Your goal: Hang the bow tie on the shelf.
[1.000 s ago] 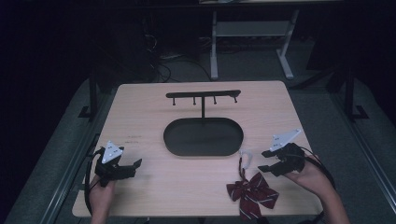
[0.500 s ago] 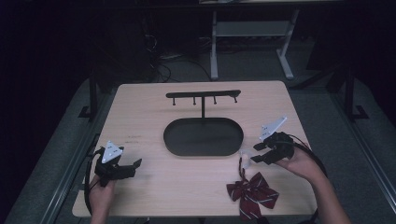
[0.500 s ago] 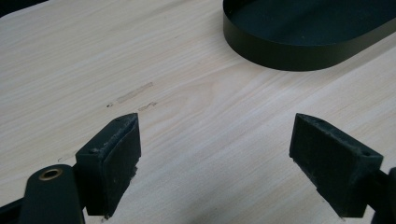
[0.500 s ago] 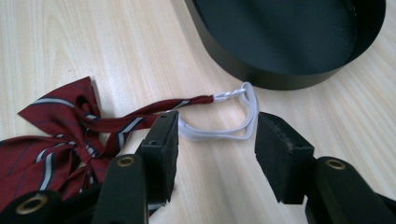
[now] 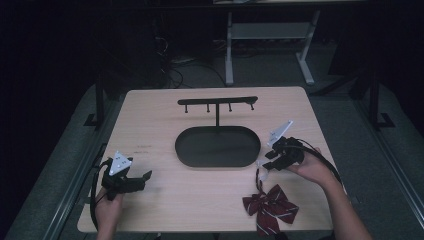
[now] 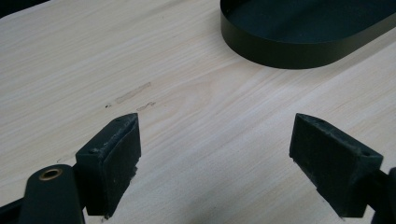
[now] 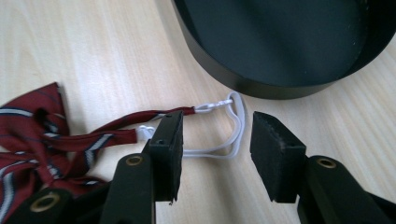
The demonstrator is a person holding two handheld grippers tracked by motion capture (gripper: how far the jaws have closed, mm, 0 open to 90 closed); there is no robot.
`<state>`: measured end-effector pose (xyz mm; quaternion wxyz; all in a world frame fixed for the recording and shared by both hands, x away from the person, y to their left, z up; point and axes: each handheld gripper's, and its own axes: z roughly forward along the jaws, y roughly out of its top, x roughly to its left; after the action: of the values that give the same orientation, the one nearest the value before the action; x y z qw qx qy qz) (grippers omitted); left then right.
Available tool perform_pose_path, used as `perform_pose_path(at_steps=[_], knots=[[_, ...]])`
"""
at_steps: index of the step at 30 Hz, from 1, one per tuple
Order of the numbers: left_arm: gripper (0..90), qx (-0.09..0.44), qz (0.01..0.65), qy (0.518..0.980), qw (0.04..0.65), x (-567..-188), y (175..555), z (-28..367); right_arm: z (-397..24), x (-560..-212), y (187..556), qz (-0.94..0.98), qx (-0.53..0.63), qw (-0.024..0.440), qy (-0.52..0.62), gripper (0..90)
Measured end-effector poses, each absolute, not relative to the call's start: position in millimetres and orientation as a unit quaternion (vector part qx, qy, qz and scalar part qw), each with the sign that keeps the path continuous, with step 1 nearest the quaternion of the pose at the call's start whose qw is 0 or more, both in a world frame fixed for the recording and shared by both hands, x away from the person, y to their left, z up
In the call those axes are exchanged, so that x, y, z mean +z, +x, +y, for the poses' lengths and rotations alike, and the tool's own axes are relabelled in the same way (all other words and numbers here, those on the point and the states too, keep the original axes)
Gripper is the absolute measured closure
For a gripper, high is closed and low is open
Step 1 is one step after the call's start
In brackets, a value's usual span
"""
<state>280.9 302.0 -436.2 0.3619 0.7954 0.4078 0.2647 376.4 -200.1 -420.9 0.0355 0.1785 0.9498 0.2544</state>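
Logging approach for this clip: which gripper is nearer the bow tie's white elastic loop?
Right. The right gripper has the white elastic loop between its open jaws, which have just been closing. The left gripper hovers far across the table, jaws open.

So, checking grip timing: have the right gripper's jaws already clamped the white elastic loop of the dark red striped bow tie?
No: the white elastic loop lies flat on the table between the right gripper's jaws, with open gaps on both sides.
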Motion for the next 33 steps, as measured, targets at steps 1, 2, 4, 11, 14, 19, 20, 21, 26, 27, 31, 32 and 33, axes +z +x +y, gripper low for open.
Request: perform_pose_path(at_steps=[1, 2, 4, 11, 14, 19, 20, 21, 26, 27, 31, 32, 33], knots=[[16.3, 0.264, 0.408, 0.796, 0.36, -436.0, 281.0, 302.2, -200.1, -420.9, 376.4, 0.95, 0.254, 0.036, 0.178, 54.7], [16.3, 0.263, 0.409, 0.796, 0.359, -436.0, 281.2, 302.5, -198.7, -424.1, 378.5, 0.951, 0.249, 0.036, 0.181, 56.4], [16.3, 0.263, 0.409, 0.796, 0.36, -436.3, 281.4, 302.7, -198.2, -425.4, 379.9, 0.951, 0.248, 0.035, 0.18, 56.8], [16.3, 0.264, 0.409, 0.796, 0.36, -436.2, 281.2, 302.1, -192.8, -434.4, 386.2, 0.954, 0.234, 0.033, 0.187, 60.5], [16.3, 0.264, 0.408, 0.796, 0.361, -436.2, 281.2, 301.7, -191.1, -437.5, 387.8, 0.954, 0.227, 0.034, 0.191, 62.6], [16.3, 0.264, 0.409, 0.795, 0.361, -436.1, 281.0, 302.4, -188.9, -441.3, 389.0, 0.955, 0.217, 0.044, 0.196, 67.9], [16.3, 0.263, 0.41, 0.796, 0.36, -436.1, 281.1, 302.4, -188.1, -442.5, 389.3, 0.957, 0.212, 0.045, 0.196, 69.9], [16.3, 0.263, 0.41, 0.796, 0.36, -436.2, 281.3, 302.2, -188.1, -442.5, 389.3, 0.957, 0.212, 0.045, 0.196, 69.9], [16.3, 0.263, 0.409, 0.795, 0.363, -436.9, 281.6, 300.9, -186.1, -444.7, 388.6, 0.959, 0.201, 0.059, 0.192, 75.5], [16.3, 0.263, 0.407, 0.797, 0.36, -436.7, 281.7, 301.4, -186.1, -444.7, 388.6, 0.959, 0.201, 0.059, 0.192, 75.5], [16.3, 0.263, 0.41, 0.794, 0.363, -437.0, 281.9, 300.8, -185.7, -445.7, 388.1, 0.96, 0.195, 0.063, 0.191, 78.0], [16.3, 0.263, 0.411, 0.795, 0.362, -437.0, 281.9, 300.7, -185.6, -446.1, 388.2, 0.96, 0.194, 0.062, 0.191, 79.2], [16.3, 0.263, 0.411, 0.795, 0.361, -436.9, 281.9, 300.7, -185.6, -446.1, 387.9, 0.96, 0.195, 0.063, 0.19, 80.5]])
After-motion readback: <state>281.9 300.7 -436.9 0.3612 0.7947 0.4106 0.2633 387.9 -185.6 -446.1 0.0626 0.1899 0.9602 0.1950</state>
